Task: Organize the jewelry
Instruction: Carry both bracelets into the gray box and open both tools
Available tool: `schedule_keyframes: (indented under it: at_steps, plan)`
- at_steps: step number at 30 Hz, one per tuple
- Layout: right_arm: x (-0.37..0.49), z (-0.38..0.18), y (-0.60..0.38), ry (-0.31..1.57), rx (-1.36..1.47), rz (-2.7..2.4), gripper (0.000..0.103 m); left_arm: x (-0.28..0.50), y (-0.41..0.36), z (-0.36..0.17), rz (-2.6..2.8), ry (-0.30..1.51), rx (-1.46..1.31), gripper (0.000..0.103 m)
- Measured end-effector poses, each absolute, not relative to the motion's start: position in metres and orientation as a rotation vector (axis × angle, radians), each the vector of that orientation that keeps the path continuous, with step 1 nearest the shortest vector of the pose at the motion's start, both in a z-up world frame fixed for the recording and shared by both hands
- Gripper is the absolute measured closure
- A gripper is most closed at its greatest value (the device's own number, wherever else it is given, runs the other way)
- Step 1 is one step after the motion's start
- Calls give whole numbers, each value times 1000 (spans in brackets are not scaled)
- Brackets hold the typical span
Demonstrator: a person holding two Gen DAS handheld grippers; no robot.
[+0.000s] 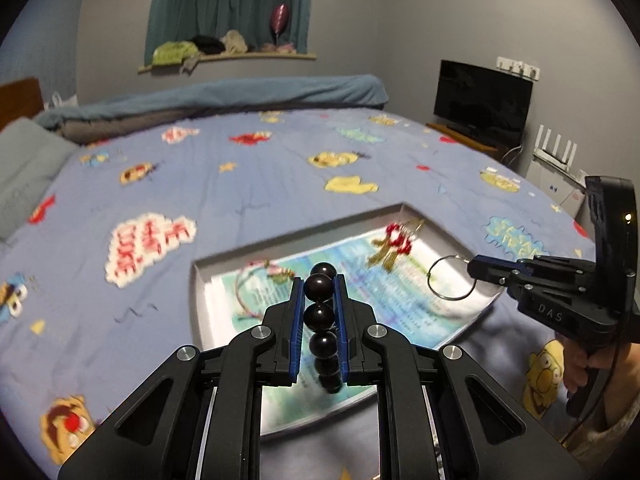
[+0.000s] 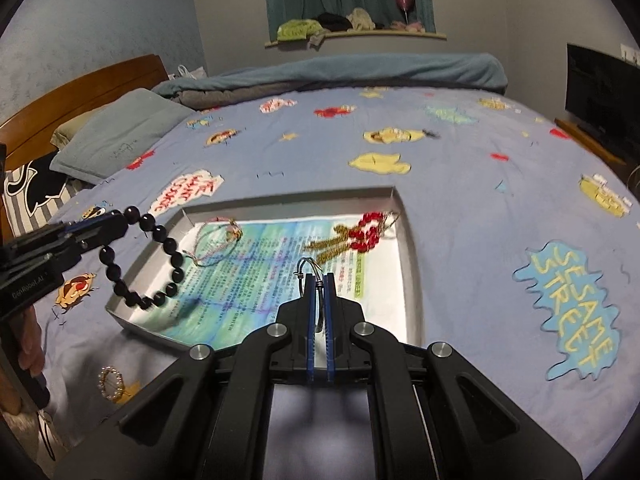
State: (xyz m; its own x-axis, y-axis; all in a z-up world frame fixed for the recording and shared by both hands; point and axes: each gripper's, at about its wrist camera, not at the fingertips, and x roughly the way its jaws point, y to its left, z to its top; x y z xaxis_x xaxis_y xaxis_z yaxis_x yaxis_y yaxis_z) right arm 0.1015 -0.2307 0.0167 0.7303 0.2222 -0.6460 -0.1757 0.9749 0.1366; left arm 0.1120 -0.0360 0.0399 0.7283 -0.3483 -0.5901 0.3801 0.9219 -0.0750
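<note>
A shallow grey tray [image 2: 410, 240] lined with a printed sheet lies on the bed. In it lie a thin cord bracelet [image 2: 216, 242] and a red-bead piece with gold tassels [image 2: 360, 236]. My left gripper [image 1: 319, 280] is shut on a black bead bracelet [image 1: 319, 286] and holds it above the tray's left edge; the bracelet hangs as a loop in the right wrist view [image 2: 160, 264]. My right gripper [image 2: 319, 276] is shut on a thin silver wire bangle [image 2: 308, 266] above the tray; the bangle shows as a ring in the left wrist view [image 1: 450, 278].
A pearl bracelet [image 2: 110, 382] lies on the blue cartoon-print bedsheet [image 2: 460, 200] in front of the tray's left corner. Pillows [image 2: 120, 136] and a wooden headboard are at the left, a folded blanket [image 2: 340, 72] at the far side, a TV [image 1: 482, 100] at the right.
</note>
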Motion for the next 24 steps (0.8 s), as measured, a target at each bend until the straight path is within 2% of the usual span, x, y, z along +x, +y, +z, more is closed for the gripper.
schedule_keyframes:
  at_steps: [12, 24]
  plan:
    - [119, -10, -246, 785, 80, 133, 99, 133, 4, -6, -281, 762, -2, 88]
    - [127, -18, -241, 810, 38, 114, 99, 138, -6, -24, -274, 807, 47, 88]
